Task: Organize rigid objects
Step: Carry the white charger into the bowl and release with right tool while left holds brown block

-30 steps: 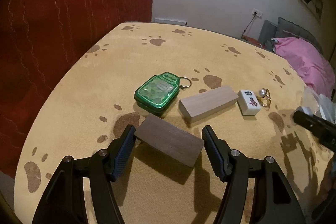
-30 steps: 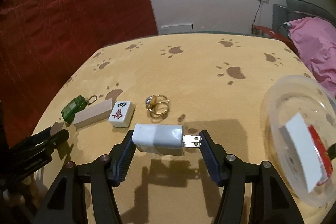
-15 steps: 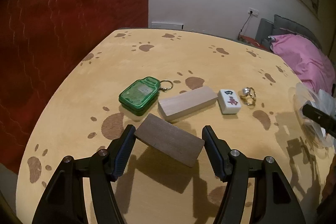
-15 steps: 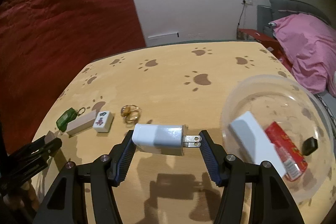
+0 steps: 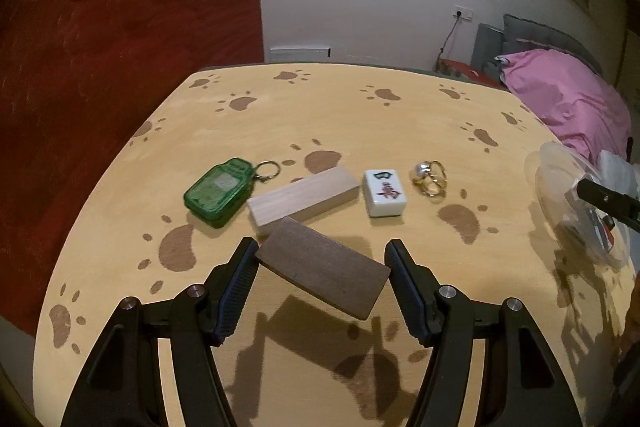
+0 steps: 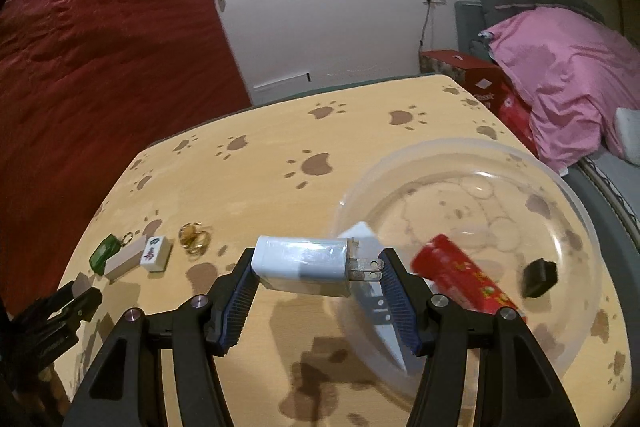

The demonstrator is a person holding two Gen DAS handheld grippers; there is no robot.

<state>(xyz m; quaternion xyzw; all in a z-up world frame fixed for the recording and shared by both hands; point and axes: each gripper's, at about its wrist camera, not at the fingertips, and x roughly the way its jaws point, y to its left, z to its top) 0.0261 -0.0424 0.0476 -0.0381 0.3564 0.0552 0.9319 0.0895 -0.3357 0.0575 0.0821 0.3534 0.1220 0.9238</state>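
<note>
Two items are being carried toward the clear round plastic bowl point(image 6: 472, 187). A white plug-in charger block point(image 6: 304, 265) is clamped lengthwise in the right gripper point(image 6: 316, 291), level with the bowl's near rim; a dark brown wooden block point(image 5: 324, 273) is clenched in the left gripper point(image 5: 322, 287), above the paw-print tablecloth point(image 5: 360, 123). Next, the charger is judged to need carrying over the bowl and releasing; four items are left on the cloth.
</note>
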